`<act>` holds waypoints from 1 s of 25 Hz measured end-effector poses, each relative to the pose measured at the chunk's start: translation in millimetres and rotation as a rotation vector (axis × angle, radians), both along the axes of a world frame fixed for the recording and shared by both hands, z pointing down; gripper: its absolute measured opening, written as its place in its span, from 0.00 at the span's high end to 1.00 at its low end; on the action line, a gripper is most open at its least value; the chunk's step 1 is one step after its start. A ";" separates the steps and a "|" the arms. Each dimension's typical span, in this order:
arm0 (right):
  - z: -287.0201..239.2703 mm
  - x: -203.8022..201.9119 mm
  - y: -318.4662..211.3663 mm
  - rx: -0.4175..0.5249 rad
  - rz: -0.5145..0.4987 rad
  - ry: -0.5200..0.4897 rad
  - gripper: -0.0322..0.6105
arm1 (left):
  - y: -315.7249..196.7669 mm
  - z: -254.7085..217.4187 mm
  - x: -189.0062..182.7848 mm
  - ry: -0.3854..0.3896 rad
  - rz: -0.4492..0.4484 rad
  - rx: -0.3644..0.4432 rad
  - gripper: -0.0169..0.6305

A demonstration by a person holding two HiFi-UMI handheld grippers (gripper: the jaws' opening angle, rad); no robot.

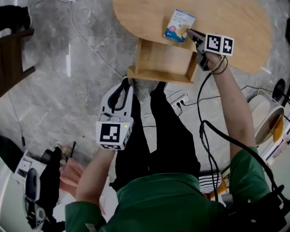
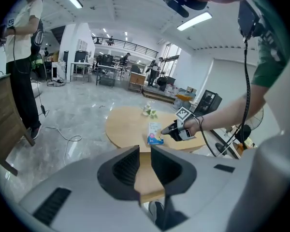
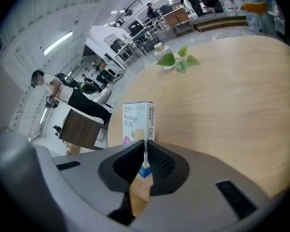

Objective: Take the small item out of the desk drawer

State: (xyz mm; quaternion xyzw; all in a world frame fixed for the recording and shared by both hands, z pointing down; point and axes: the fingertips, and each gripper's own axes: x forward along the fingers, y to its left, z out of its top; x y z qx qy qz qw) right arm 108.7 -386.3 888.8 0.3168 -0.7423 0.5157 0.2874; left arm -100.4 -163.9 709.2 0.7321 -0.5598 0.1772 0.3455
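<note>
Well, left gripper (image 2: pixel 145 153) hangs empty, jaws narrowly apart, near the open drawer (image 1: pixel 162 59), while right gripper (image 3: pixel 145 146) pinches just a thin edge of the bandage box (image 3: pixel 137 122) over the desk top (image 1: pixel 232 13), so it could slip and topple.

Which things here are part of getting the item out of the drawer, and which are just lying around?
Job: box of bandages, held by the right gripper; open drawer; desk.
Lying about: small plant on the desk; cable and power strip on the floor.
</note>
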 end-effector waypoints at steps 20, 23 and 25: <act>-111.7 11.8 -28.3 0.421 0.146 0.131 0.84 | -32.2 -50.7 1.6 -0.038 0.006 0.095 0.84; -172.8 3.6 -6.1 0.485 0.135 0.123 0.86 | -45.8 -95.9 -1.0 -0.041 0.008 0.143 0.84; -217.8 -9.0 5.6 0.538 0.102 0.108 0.86 | -55.4 -127.1 -6.8 -0.047 -0.003 0.169 0.84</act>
